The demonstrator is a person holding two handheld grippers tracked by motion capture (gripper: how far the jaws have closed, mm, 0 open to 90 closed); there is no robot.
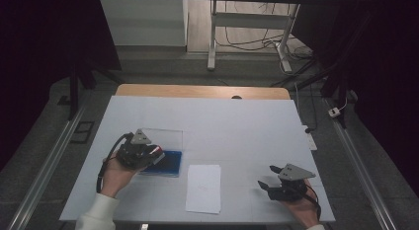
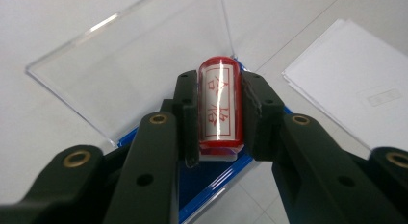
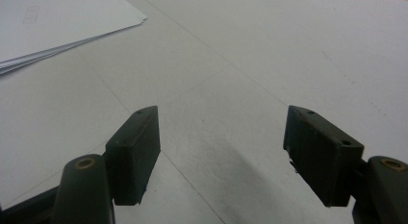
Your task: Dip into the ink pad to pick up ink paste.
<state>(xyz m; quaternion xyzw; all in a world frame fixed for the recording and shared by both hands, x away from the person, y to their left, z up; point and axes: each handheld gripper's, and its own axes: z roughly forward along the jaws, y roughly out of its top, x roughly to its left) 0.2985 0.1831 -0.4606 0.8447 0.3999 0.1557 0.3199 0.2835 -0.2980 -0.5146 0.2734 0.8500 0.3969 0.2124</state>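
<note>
Bare table (image 1: pixel 247 126) lies open between the blue case (image 1: pixel 170 163) with its raised lid (image 1: pixel 163 138) and the paper stack (image 1: pixel 203 188).

A red cylindrical plastic stamp (image 2: pixel 220 106) with a white red-lettered label lay gripped above the blue-based, open clear-lidded case (image 2: pixel 219 178) at the worktop's near left.

The left gripper (image 2: pixel 219 118) was clamped tight, both pads pressing inward, with its hand (image 1: pixel 114 176) wrapped behind it. The right gripper (image 3: pixel 221 147) had its jaws spread wide apart, its hand (image 1: pixel 302 208) behind it.
</note>
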